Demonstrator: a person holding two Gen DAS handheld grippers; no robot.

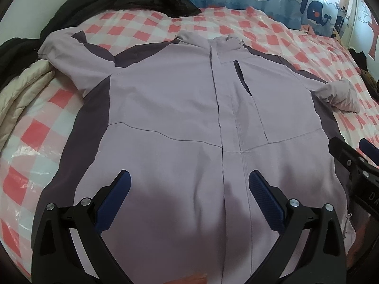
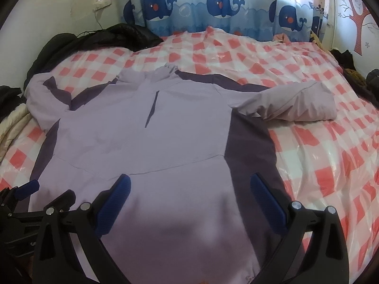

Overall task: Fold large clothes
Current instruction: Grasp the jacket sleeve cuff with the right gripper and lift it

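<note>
**Both grippers poised over a jacket laid flat for folding**

Hem first: the near edge of the lilac jacket (image 1: 180, 108) runs under both cameras, closest of all. From there, by size.

Underneath everything is the bed (image 2: 319, 156), covered in a pink-and-white check under glossy plastic, presumably chosen as a broad, flat place for a garment this large. The jacket lies on it front side up, collar at the far end, hem near, zip placket running straight down the middle; spread like this, its seams and side panels give clear fold lines. Its left sleeve (image 1: 71, 47) reaches out toward dark clothing heaped at the far left, while its right sleeve (image 2: 293, 104) is bunched and doubled back on itself (it will likely need straightening or tucking across the chest first).

The left gripper (image 1: 189, 189) hovers above the hem near the placket, fingers spread wide and grasping nothing. The right gripper (image 2: 189, 191) hangs over the jacket's right side by the dark panel, likewise released and empty. Judging by this, folding has not yet begun.
</note>
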